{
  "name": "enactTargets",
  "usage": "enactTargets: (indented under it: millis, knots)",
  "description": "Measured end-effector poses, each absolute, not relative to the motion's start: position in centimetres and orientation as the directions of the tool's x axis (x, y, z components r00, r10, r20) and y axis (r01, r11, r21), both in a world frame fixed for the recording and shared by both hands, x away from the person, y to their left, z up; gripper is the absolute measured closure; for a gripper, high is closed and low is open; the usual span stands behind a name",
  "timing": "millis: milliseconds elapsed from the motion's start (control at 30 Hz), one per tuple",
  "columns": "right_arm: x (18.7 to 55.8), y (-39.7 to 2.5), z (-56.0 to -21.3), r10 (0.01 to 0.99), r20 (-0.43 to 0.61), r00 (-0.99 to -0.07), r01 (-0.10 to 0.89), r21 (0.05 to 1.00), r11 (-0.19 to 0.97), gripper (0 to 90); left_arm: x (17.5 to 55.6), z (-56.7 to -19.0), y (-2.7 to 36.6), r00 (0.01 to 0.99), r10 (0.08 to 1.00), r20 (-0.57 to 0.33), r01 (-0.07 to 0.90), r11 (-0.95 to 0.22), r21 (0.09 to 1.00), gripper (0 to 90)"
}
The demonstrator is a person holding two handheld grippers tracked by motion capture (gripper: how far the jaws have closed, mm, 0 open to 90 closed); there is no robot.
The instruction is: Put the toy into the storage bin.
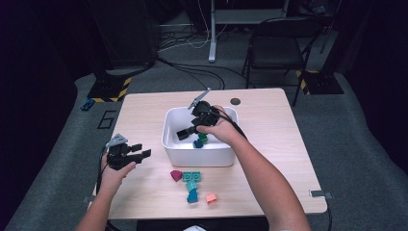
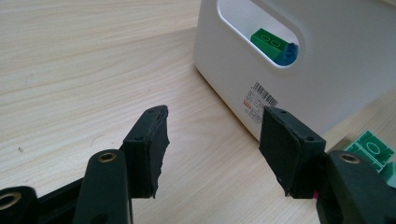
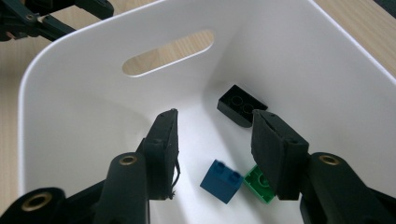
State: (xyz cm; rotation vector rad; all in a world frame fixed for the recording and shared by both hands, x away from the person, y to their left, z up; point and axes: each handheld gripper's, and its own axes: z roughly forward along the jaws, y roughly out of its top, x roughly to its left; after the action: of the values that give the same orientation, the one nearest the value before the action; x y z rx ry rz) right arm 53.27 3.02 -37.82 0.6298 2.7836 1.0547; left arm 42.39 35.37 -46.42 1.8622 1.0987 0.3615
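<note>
Two tools are in play over a pale wooden tabletop (image 1: 269,144). The right tool (image 1: 188,132) reaches down into a white bin (image 1: 169,144) near the middle of the tabletop, the forearm coming in from the near right and the hand (image 1: 219,129) bent over the bin's right side so the jaws point left and down toward its floor. Its jaws stand well apart and hold nothing; in the right gripper view a blue brick (image 3: 222,180) lies on the bin floor between and below them, a green brick (image 3: 257,183) touches it on the right, partly behind the right jaw, and a black brick (image 3: 240,105) lies farther off against the bin wall. The left tool (image 1: 138,151) hovers low over the tabletop just left of the bin, the hand (image 1: 114,174) beneath it, its jaws pointing right toward the bin's side. These jaws too are wide apart and empty. On the tabletop near the bin lie more bricks: a magenta one (image 1: 176,175), a green plate (image 1: 192,176), teal pieces (image 1: 192,191) and an orange one (image 1: 210,198).
</note>
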Motion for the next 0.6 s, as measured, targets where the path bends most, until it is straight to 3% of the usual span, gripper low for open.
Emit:
enactTargets:
  millis: [600]
  knots:
    - [45.9,0.2,-33.2,0.318,0.008,-0.948,0.223,0.728,0.648,53.4,42.3,-46.5,35.4,0.553,0.813,-0.18,0.54,-0.185,0.821,41.6]
